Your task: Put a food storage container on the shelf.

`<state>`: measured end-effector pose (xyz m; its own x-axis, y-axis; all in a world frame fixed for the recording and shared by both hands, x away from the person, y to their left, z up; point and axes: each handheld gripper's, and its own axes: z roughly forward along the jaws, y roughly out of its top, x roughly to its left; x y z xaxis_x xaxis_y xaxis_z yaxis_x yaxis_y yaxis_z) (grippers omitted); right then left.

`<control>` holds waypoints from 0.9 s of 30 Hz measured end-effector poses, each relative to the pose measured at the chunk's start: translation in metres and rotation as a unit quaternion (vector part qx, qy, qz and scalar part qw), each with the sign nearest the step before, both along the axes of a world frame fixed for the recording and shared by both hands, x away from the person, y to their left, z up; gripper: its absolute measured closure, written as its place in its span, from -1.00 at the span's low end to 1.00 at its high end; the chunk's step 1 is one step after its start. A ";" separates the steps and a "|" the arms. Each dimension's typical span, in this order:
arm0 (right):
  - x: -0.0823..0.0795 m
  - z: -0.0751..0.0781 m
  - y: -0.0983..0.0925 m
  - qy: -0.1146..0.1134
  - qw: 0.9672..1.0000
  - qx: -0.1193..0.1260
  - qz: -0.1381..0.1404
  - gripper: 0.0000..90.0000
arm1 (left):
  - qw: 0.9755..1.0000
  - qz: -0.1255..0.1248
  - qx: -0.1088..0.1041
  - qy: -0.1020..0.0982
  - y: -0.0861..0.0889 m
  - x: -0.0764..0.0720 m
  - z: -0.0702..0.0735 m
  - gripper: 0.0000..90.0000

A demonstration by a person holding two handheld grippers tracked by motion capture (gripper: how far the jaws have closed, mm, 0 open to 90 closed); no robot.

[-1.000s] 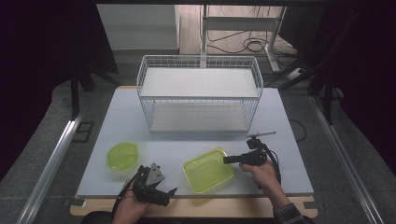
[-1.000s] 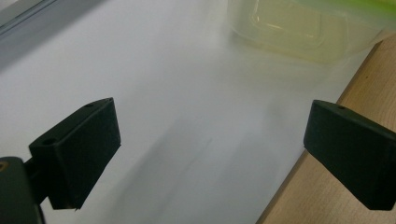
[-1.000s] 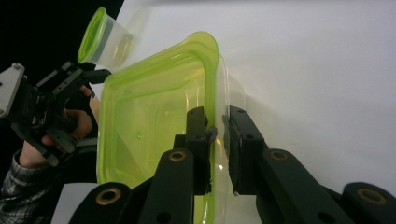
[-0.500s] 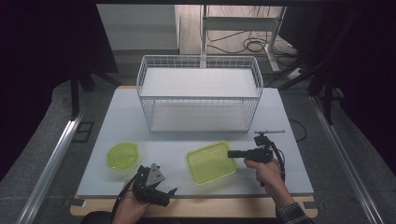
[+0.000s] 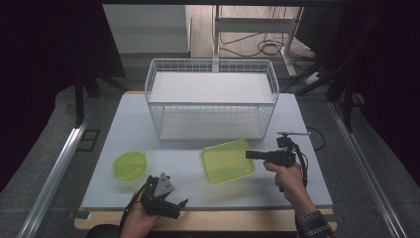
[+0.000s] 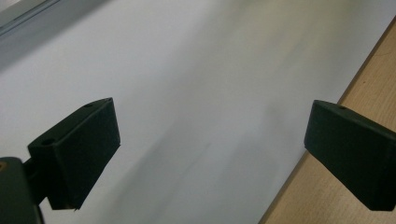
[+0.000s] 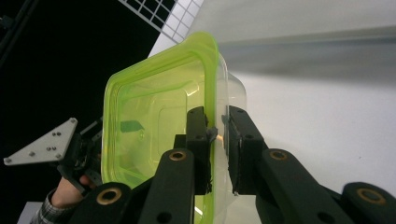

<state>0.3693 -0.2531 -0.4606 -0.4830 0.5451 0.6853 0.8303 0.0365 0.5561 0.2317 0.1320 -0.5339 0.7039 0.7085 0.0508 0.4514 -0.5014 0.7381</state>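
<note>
Change: the green container [image 5: 227, 160] has left the mat, lifted clear and nearer the wire basket [image 5: 212, 101] than a second ago; right gripper [image 5: 250, 154] higher, left gripper [image 5: 179, 207] unmoved.
Right gripper: jaws narrow, clamped on the container's rim at its 3 o'clock edge.
Left gripper: jaws wide apart, nothing between them, low over the mat [image 5: 119, 134] at 7 o'clock.
Container, look: translucent lime-green, rectangular, rounded corners, stepped base, thick rim; empty.
Container, place: in the air at 5 o'clock of the basket, slightly tilted.
Round lid [image 5: 130, 164]: same green, flat on the mat at 9 o'clock of the container, well apart.
</note>
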 end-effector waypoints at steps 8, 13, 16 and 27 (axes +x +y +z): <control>0.004 0.012 -0.001 -0.008 1.000 0.013 -0.007 0.77 | 1.000 0.000 -0.001 -0.001 -0.001 0.000 0.000 -0.94; 0.006 0.024 0.002 -0.016 1.000 0.015 -0.007 0.77 | 1.000 -0.001 -0.001 -0.002 -0.001 -0.001 0.000 -0.94; 0.009 0.031 0.005 -0.019 1.000 0.014 -0.007 0.77 | 1.000 -0.002 0.001 -0.003 -0.001 -0.001 0.000 -0.94; 0.019 0.059 0.012 -0.033 0.999 0.024 -0.008 0.77 | 1.000 -0.004 0.004 -0.003 -0.002 -0.001 -0.001 -0.95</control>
